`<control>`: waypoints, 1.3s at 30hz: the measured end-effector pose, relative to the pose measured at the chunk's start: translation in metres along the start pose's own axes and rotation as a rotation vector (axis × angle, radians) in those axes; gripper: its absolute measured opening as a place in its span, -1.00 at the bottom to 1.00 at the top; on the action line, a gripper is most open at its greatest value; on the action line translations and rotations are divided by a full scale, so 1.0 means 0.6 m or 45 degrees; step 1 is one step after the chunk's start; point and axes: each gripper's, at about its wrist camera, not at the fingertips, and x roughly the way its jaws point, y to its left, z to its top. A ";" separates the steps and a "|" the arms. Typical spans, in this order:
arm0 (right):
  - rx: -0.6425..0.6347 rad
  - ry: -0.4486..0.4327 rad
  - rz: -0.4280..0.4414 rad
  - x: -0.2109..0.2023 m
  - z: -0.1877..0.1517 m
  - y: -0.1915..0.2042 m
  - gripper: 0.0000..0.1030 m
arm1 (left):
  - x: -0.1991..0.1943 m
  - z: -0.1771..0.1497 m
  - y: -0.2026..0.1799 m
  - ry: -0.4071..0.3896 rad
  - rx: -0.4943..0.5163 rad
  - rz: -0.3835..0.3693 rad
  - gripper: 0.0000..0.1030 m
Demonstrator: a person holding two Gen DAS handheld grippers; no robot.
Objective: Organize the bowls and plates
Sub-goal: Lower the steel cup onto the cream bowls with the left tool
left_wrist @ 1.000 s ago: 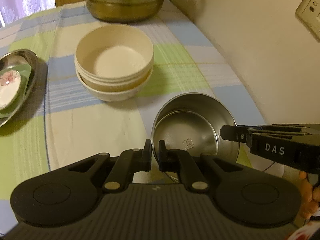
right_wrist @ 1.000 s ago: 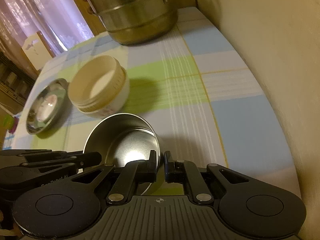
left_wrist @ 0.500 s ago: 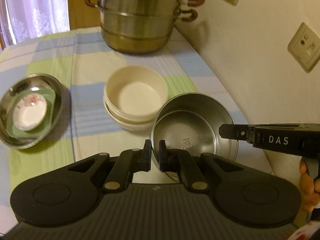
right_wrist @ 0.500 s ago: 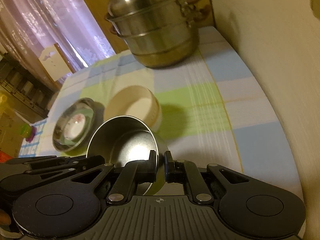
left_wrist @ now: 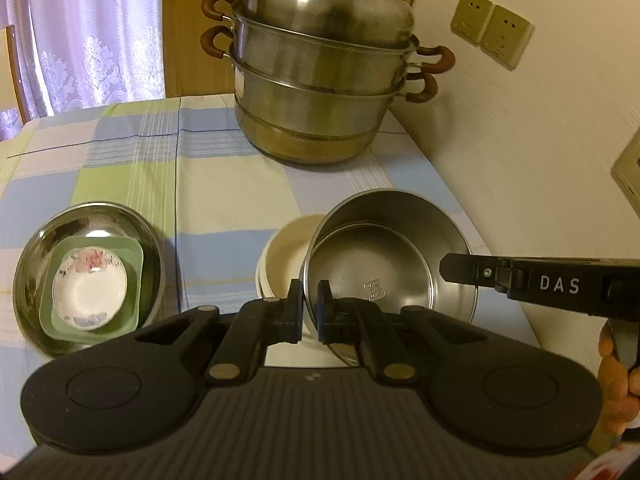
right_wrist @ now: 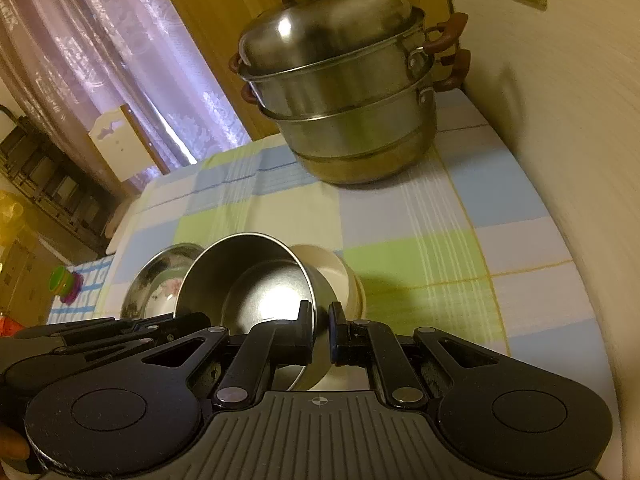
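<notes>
A steel bowl (left_wrist: 384, 264) hangs tilted above the table, held by both grippers. My left gripper (left_wrist: 310, 312) is shut on its near rim, and my right gripper (right_wrist: 320, 332) is shut on the rim (right_wrist: 312, 312) at the opposite side; the right gripper's finger (left_wrist: 472, 272) shows at the bowl's right edge. Behind and below the steel bowl (right_wrist: 248, 280) sit stacked cream bowls (left_wrist: 284, 260), partly hidden. To the left a wide steel dish (left_wrist: 28, 280) holds a green square plate (left_wrist: 134, 256) with a small flowered saucer (left_wrist: 90, 290) on it.
A large lidded steel steamer pot (left_wrist: 320, 80) stands at the back of the checked tablecloth (left_wrist: 200, 184). A wall (left_wrist: 520, 152) with sockets runs along the right edge. Curtains (left_wrist: 80, 32) hang at the far left. A hand (left_wrist: 616, 384) holds the right gripper.
Both grippers have risen and drawn back with the steel bowl between them, lifting it off the table. The cream bowls now lie partly behind it, and the whole steamer pot has come into view.
</notes>
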 end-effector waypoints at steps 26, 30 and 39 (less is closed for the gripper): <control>0.067 0.113 -0.040 0.088 0.036 -0.018 -0.85 | 0.092 0.030 0.035 0.107 -0.030 0.022 -0.90; 0.073 0.124 -0.043 0.095 0.037 -0.020 -0.85 | 0.099 0.032 0.037 0.120 -0.032 0.023 -0.90; 0.085 0.146 -0.054 0.105 0.036 -0.021 -0.85 | 0.114 0.029 0.042 0.155 -0.045 0.021 -0.90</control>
